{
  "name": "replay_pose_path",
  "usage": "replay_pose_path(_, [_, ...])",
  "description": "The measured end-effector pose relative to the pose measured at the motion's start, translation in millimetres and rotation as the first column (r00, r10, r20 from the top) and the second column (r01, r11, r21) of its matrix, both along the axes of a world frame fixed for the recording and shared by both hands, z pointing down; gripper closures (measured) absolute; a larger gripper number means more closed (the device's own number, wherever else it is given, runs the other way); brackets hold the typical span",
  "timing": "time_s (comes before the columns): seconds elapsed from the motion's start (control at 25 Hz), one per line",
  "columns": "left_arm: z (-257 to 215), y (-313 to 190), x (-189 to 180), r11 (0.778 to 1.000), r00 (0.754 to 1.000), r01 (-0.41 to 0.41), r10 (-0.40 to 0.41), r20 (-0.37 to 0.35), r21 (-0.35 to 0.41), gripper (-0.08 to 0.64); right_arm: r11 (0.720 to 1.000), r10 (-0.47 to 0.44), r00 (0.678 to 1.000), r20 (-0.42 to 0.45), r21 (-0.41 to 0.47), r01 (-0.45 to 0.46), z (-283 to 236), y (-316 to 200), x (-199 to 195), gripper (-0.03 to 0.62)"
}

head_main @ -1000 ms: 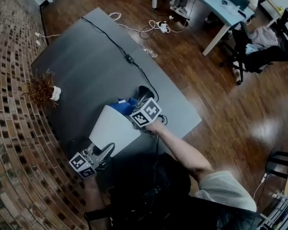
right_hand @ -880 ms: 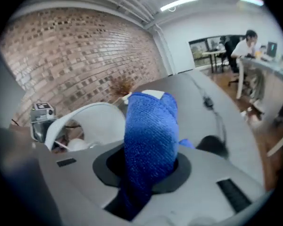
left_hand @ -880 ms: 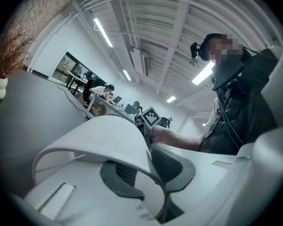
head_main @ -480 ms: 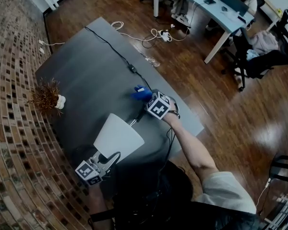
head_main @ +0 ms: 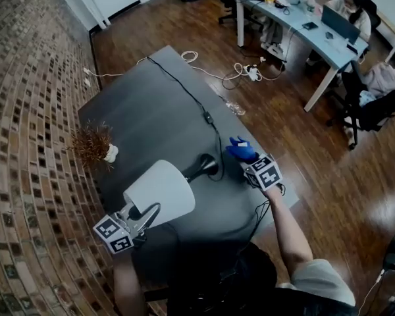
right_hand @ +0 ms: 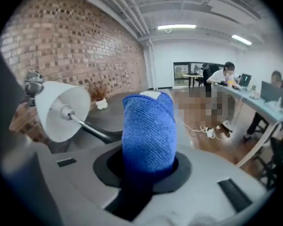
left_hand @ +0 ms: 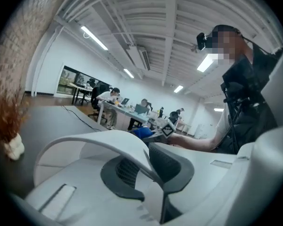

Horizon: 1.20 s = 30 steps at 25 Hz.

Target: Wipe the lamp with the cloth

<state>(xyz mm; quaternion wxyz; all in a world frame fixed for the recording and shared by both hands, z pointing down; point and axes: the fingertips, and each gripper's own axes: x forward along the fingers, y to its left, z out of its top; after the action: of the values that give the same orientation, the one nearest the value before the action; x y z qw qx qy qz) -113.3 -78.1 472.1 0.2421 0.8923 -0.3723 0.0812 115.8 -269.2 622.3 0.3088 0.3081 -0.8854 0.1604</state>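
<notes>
We see a bright blue, finely ribbed cloth in the right gripper, which is pale grey with dark grey pads. Its cube bears black-and-white square markers. Left of that gripper, the lamp has a white shade and a black stem and base. Under the gripper the table is dark grey, crossed by a black cable. Farther left, a russet plant stands by a red-brown brick wall with pale joints. Right of the gripper, the floor is glossy brown wood.
</notes>
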Motion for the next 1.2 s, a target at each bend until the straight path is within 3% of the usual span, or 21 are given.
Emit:
replay_pose_path(0.16, [-26.9,-41.7,-53.1,0.986,0.980,0.041,-0.008,0.198,-0.162,0.511,0.996,0.006,0.990,0.137,-0.086,0.006,1.2,42.7,-5.6,0.491])
replay_pose_path(0.28, [-34.9,-78.2,-83.3,0.936,0.967,0.137,-0.054,0.250,-0.325,0.498,0.990,-0.010,0.980,0.198,-0.136,0.037,8.1,71.3,-16.7,0.491])
replay_pose_path(0.36, [-36.2,-110.5,-90.9,0.891,0.966,0.210,-0.126,0.224,-0.403,0.488,0.988,-0.031,0.977,0.212,-0.142,0.062,9.7,82.9,-25.9,0.491])
replay_pose_path(0.44, [-36.1,-142.5,-84.4,0.846,0.965,0.262,-0.217,0.148,-0.464,0.476,0.987,-0.041,0.974,0.225,-0.144,0.075,8.8,88.5,-31.2,0.491])
replay_pose_path(0.56, [-35.8,-174.5,-70.2,0.793,0.941,0.306,-0.334,0.044,-0.527,0.419,0.985,-0.051,0.965,0.258,-0.147,0.091,4.4,91.7,-42.0,0.491])
replay_pose_path(0.64, [-33.2,-182.5,-55.1,0.798,0.960,0.265,-0.273,0.068,-0.542,0.402,0.985,-0.057,0.959,0.276,-0.140,0.099,-1.1,91.2,-47.5,0.491])
replay_pose_path(0.72, [-28.0,-181.5,-35.3,0.808,0.979,0.199,-0.145,0.140,-0.554,0.402,0.986,-0.057,0.955,0.292,-0.131,0.100,-6.8,89.2,-47.4,0.491])
replay_pose_path(0.92, [-20.8,-172.2,-6.1,0.803,0.964,0.104,0.064,0.259,-0.587,0.403,0.989,-0.044,0.937,0.347,-0.118,0.090,-21.4,81.3,-46.0,0.491])
replay_pose_path(1.0, [-20.6,-172.1,0.4,0.799,0.963,0.103,0.068,0.260,-0.593,0.393,0.990,-0.055,0.931,0.361,-0.104,0.099,-28.2,79.2,-49.3,0.491])
replay_pose_path(1.2, [-28.9,-174.5,9.3,0.776,0.983,0.105,0.014,0.183,-0.622,0.393,0.989,-0.078,0.913,0.401,-0.085,0.122,-40.6,77.0,-59.3,0.491])
